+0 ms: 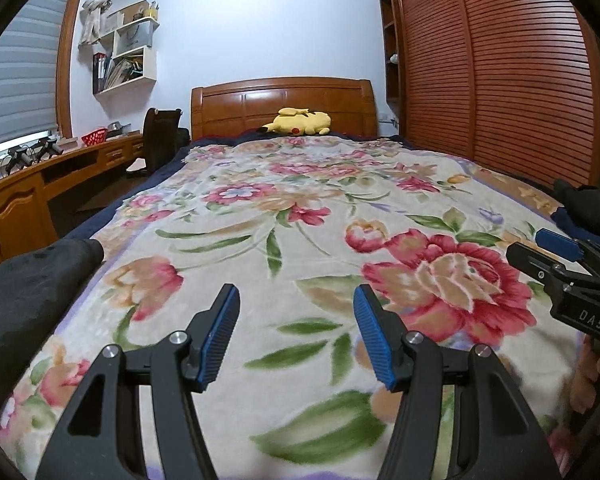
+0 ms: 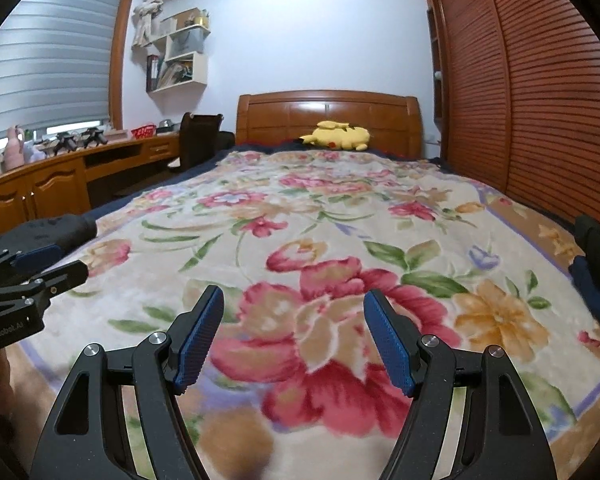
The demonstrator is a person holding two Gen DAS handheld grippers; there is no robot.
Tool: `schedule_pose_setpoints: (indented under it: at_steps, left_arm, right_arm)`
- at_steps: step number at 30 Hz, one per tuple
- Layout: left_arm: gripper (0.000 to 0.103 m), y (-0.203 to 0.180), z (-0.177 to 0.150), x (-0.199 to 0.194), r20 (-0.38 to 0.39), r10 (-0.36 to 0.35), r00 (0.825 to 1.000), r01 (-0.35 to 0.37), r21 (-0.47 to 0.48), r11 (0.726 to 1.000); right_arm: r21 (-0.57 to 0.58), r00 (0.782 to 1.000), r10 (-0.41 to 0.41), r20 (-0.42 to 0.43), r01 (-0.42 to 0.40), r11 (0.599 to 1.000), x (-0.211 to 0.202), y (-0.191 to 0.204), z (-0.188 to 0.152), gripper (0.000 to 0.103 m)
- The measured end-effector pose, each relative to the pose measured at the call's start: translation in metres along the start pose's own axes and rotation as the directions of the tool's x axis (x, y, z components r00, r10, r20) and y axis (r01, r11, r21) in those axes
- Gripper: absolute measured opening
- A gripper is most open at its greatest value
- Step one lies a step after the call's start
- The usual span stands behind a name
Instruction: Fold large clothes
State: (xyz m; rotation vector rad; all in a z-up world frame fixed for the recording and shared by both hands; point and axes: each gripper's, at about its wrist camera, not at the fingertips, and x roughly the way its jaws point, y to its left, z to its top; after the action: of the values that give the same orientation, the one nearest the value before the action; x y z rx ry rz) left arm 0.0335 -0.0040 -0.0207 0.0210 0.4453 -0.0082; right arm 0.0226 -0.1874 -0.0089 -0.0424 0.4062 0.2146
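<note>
Two dark garments, both cut off by the frame, lie on the bed's blanket [image 1: 300, 208], one [image 1: 32, 292] at 9 o'clock, one [image 1: 588, 208] at 3, while left tool [image 1: 296, 336] and right tool [image 2: 294, 342] hover released, grasping nothing.

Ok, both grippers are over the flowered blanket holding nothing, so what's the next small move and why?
Probably swing the left gripper toward the dark garment lying at the left edge of the bed. Both the left and the right gripper have jaws apart with nothing between them, above the bare floral blanket, so no clothing is in hand yet.
</note>
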Motion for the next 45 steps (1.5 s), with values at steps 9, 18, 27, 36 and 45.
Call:
schedule_pose_setpoints:
  at_steps: [9, 18, 27, 36, 45]
  left_arm:
    - [0.059, 0.0002, -0.0022, -0.0010, 0.001, -0.003, 1.000, 0.003, 0.004, 1.000]
    - [0.059, -0.0006, -0.0029, -0.0013, 0.000, -0.006, 1.000, 0.006, -0.002, 1.000]
    - [0.059, -0.0021, -0.0022, -0.0013, 0.005, 0.000, 1.000, 0.000, -0.006, 1.000]
    - [0.059, -0.0013, -0.0020, -0.0017, 0.005, 0.003, 1.000, -0.003, -0.009, 1.000]
    - [0.059, -0.0011, -0.0023, -0.0017, 0.006, 0.003, 1.000, -0.003, -0.010, 1.000]
  right_arm:
    - [0.013, 1.000, -0.006, 0.004, 0.006, 1.000, -0.0027, -0.0009, -0.0001, 0.074]
    - [0.010, 1.000, -0.006, 0.007, 0.006, 1.000, -0.0031, -0.0014, -0.0005, 0.074]
    - [0.010, 1.000, -0.006, 0.008, 0.006, 1.000, -0.0036, -0.0010, -0.0004, 0.074]
    - [0.012, 1.000, -0.006, 0.007, 0.006, 1.000, -0.0029, -0.0008, -0.0008, 0.074]
    - [0.012, 1.000, -0.007, 0.007, 0.007, 1.000, -0.0029, -0.0013, -0.0011, 0.074]
